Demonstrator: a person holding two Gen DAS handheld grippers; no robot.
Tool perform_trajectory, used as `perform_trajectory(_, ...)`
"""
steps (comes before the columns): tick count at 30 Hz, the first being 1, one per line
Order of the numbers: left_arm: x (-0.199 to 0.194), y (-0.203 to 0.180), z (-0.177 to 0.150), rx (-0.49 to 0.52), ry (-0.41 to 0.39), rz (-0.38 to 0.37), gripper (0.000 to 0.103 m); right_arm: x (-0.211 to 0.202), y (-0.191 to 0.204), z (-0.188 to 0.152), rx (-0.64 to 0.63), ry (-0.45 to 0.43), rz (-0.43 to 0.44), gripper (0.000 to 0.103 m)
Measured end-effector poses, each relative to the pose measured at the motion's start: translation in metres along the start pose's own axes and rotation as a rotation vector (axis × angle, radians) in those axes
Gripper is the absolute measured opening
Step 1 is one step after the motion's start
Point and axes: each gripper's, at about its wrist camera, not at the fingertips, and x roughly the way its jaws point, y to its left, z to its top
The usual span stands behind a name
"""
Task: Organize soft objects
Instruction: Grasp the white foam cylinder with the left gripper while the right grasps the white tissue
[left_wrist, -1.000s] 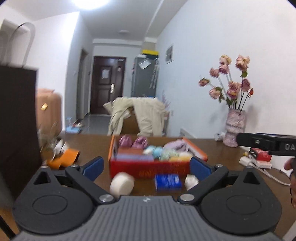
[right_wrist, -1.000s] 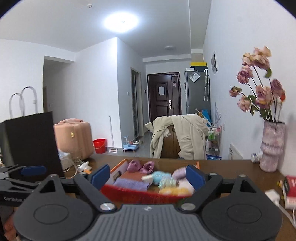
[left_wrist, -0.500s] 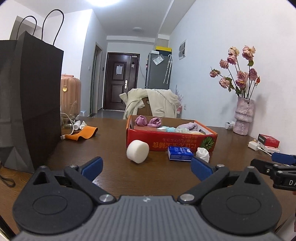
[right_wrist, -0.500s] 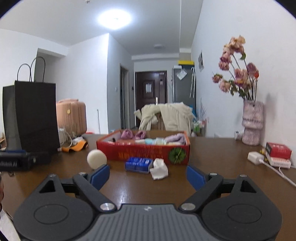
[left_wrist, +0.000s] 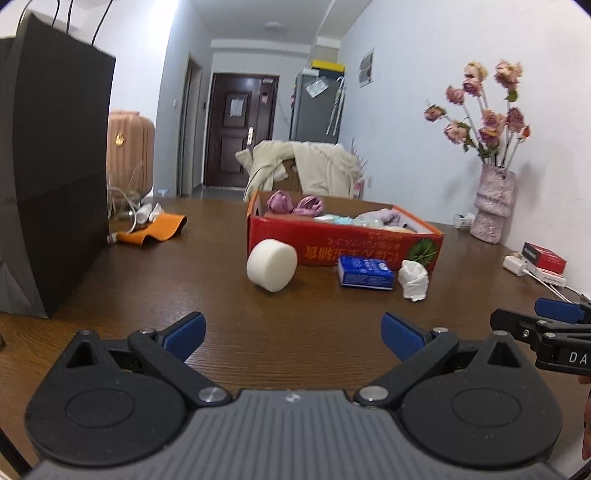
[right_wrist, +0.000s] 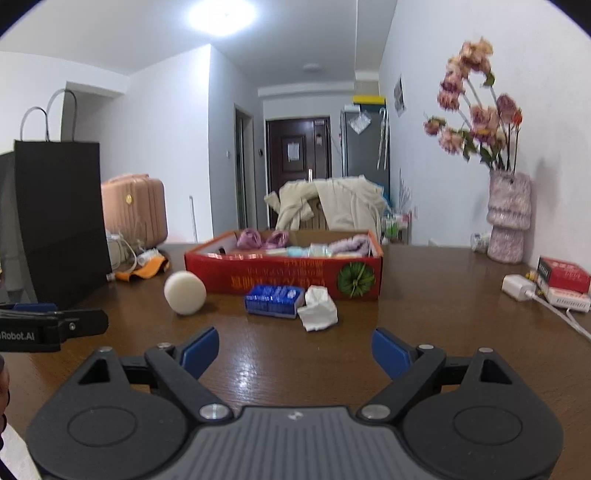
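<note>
Three soft things lie on the table (left_wrist: 207, 280) just in front of the red box (left_wrist: 343, 240), which already holds other soft items: a white sponge cylinder (left_wrist: 272, 264) before its left end, a blue tissue pack (left_wrist: 365, 272) before the middle, and a crumpled white tissue (left_wrist: 414, 279) toward its right end. The left gripper (left_wrist: 291, 328) and the right gripper (right_wrist: 294, 349) both have their fingers spread wide and hold nothing. The cylinder lies on its side, a flat face turned toward the left gripper, which seems nearer to it; the tissue lies almost straight ahead of the right gripper.
</note>
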Motion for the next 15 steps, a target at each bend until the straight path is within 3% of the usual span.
perform_trajectory(10,0.058,0.018,0.031,-0.087,0.069,0.031,0.103,0.056,-0.011,0.018,0.022,0.076,-0.008,0.087)
perform_trajectory(15,0.092,0.028,0.053,-0.128,0.073,0.048,0.103,0.090,-0.020,0.029,0.037,0.119,-0.016,0.079)
